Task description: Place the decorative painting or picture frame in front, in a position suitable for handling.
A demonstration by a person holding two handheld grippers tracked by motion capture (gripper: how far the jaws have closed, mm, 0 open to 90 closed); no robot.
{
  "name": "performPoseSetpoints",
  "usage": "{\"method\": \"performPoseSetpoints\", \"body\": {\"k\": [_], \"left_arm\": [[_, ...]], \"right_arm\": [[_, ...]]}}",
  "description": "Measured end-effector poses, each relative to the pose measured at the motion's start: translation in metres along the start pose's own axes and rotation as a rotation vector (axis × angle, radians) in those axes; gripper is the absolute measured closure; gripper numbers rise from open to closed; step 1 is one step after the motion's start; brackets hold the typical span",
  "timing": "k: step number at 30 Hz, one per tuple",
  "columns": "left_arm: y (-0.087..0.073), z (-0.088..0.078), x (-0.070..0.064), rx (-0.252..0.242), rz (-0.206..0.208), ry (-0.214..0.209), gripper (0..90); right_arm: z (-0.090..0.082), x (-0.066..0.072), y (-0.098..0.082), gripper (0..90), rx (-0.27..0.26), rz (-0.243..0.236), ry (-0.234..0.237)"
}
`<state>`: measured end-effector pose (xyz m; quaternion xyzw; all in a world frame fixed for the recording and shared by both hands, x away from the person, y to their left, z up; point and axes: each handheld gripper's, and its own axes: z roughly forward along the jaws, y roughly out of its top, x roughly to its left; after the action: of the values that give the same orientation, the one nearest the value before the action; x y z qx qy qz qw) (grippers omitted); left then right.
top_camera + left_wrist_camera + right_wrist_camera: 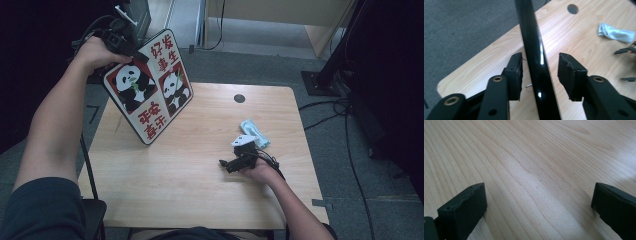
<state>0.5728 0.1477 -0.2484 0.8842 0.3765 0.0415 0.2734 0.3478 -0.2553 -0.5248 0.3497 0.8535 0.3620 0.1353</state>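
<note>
A white board with a black rim, two panda pictures and red characters (150, 87) stands tilted on one corner at the table's far left. My left gripper (131, 50) is at its upper corner. In the left gripper view the board's glossy black rim (534, 50) runs between the jaws of my left gripper (540, 63). One pad lies very close to the rim and the other stands clearly off it. My right gripper (225, 163) rests low on the wooden table (200, 190) at the right. In the right gripper view my right gripper (539, 202) is wide open over bare wood.
A crumpled pale blue and white cloth (254, 132) (615, 33) lies just beyond my right hand. A round cable hole (239, 98) (573, 8) sits near the table's far edge. Cables and a black stand base (325, 80) lie on the floor to the right.
</note>
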Motion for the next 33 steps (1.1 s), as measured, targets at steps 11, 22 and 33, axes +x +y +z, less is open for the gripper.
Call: {"method": "performPoseSetpoints", "body": {"k": [11, 22, 33], "left_arm": [[0.006, 0.005, -0.001, 0.083, -0.049, -0.051, 77.7], [0.010, 0.001, -0.012, 0.127, -0.096, -0.057, 80.9], [0.007, -0.015, -0.029, 0.135, -0.084, 0.020, 81.6]], "right_arm": [[-0.001, 0.000, -0.001, 0.0, -0.002, -0.005, 0.004], [-0.001, 0.000, -0.001, 0.0, 0.001, -0.004, 0.005], [-0.001, 0.000, -0.001, 0.0, -0.001, -0.005, 0.005]]}}
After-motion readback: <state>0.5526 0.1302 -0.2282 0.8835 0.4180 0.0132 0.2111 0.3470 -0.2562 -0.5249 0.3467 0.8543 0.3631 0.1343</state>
